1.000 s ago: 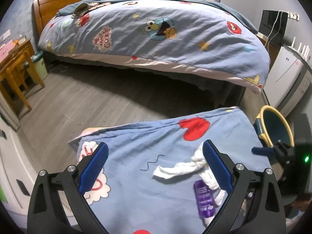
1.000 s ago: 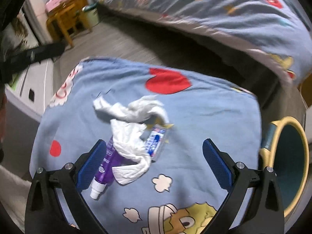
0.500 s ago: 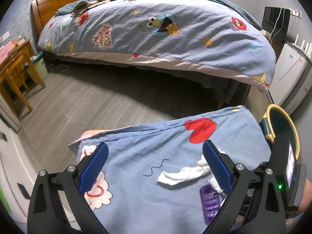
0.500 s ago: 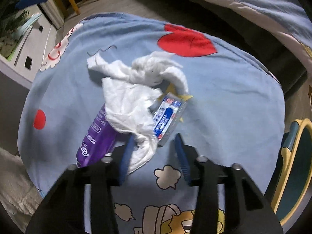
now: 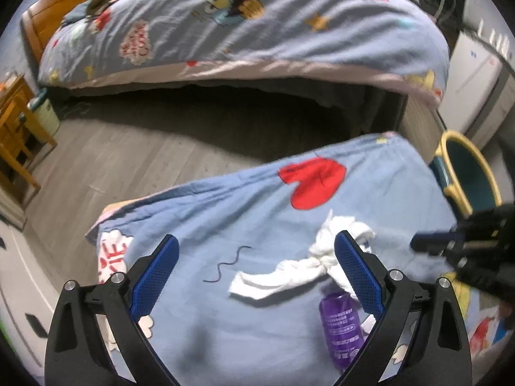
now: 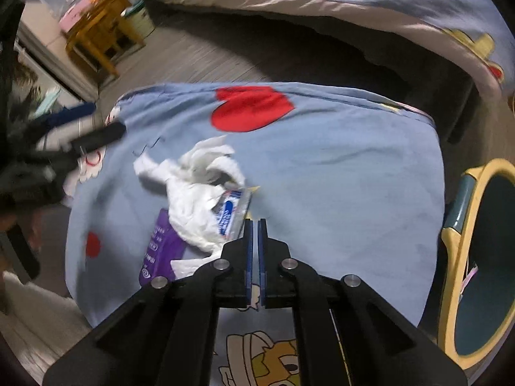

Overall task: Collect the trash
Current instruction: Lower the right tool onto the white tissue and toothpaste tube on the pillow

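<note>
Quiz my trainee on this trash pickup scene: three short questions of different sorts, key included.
1. True or false: the right gripper is wide open.
2. What lies partly under the white tissue? A. purple tube B. spoon C. sock
3. Fill in: in the right wrist view, the yellow-rimmed bin stands to the ___ of the blue cloth.

Key: 1 false; 2 A; 3 right.
</note>
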Demonstrator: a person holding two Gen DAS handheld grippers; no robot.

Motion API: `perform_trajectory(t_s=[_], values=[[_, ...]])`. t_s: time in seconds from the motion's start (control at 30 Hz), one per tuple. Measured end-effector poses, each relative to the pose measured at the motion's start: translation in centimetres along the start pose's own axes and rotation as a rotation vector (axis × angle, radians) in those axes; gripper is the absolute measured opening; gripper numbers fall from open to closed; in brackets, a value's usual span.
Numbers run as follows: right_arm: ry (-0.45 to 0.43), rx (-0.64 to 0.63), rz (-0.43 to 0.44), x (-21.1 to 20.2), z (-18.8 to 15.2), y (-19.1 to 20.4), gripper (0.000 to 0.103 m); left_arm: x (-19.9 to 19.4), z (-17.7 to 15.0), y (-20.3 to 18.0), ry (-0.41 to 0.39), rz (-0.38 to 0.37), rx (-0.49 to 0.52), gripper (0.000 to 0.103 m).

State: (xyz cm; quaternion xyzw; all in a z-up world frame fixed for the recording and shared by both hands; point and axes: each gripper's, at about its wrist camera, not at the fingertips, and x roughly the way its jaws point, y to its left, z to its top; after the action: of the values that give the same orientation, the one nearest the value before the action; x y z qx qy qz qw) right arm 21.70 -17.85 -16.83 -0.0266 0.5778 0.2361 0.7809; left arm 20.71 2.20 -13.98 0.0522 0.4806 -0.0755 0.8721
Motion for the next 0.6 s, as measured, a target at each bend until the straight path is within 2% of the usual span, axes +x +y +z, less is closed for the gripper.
perform_trajectory(t_s=[0.17, 0.27, 0.3, 0.37, 0.4, 0.6], values=[[0.030, -0.030, 0.007, 0.7, -0.2, 0.2, 0.003, 2.3, -0.6, -1.2, 0.070, 0.000, 0.059, 0.093], [0.057, -0.070, 0.031, 1.5, -0.4, 1.4, 0.006, 3.3, -1.0, -1.2, 0.118, -0.002, 0.060, 0.084], [0.072, -0.093, 0.036, 2.0, -0.6, 2.1, 0.008, 3.6, -1.0, -0.9, 0.132, -0.005, 0.047, 0.084], [0.094, -0.119, 0.044, 2.5, -0.9, 2.8, 0.025, 3.6, -1.0, -0.3, 0.136, -0.014, 0.019, 0.084], [0.103, -0.143, 0.038, 2.9, -1.0, 3.3, 0.029, 3.6, -1.0, 0.0, 0.135, -0.016, 0.007, 0.084], [0.141, -0.201, 0.004, 4.8, -1.3, 4.9, 0.030, 3.7, -0.9, 1.2, 0.142, -0.030, -0.033, 0.084]])
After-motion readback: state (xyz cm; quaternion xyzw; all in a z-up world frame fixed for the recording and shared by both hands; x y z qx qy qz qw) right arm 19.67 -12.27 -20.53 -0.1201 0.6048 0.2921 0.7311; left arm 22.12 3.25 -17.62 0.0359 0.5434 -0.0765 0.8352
